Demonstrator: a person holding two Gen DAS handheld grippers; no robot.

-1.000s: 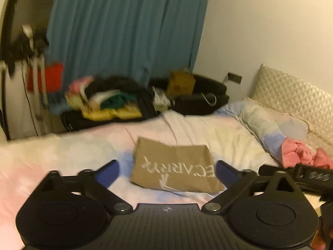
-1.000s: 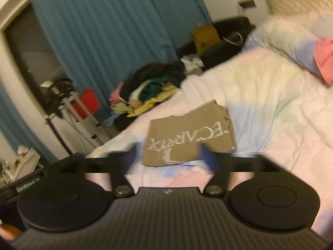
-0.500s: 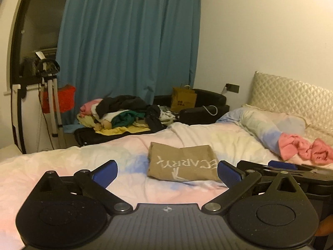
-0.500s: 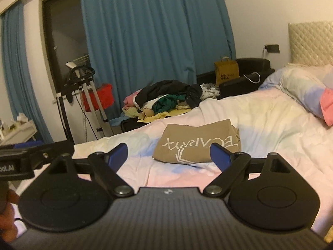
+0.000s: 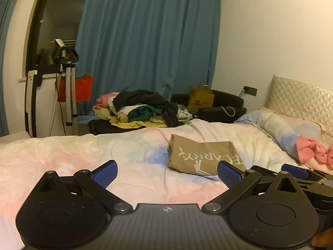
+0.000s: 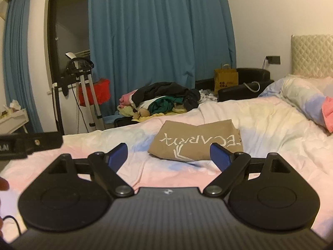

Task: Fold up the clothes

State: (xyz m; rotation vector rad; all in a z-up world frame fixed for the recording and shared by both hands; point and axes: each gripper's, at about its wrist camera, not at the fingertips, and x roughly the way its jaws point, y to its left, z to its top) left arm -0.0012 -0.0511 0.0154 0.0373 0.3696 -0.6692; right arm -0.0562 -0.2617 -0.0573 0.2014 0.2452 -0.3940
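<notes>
Left gripper (image 5: 167,174): jaws wide apart, nothing between the blue pads (image 5: 105,173), pointing slightly downward. Right gripper (image 6: 168,156): jaws likewise spread, empty, beside the left at similar height. A fingertip (image 6: 3,184) shows at the right view's left edge.

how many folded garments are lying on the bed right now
1: the folded tan shirt lies mid-bed, ahead of both open grippers. The clothes pile beyond the bed is unfolded and may hide more.

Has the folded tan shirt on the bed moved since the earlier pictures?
No. The folded tan shirt lies on the same pale blue patch of the bedspread, same lettering orientation; only the cameras shifted.
</notes>
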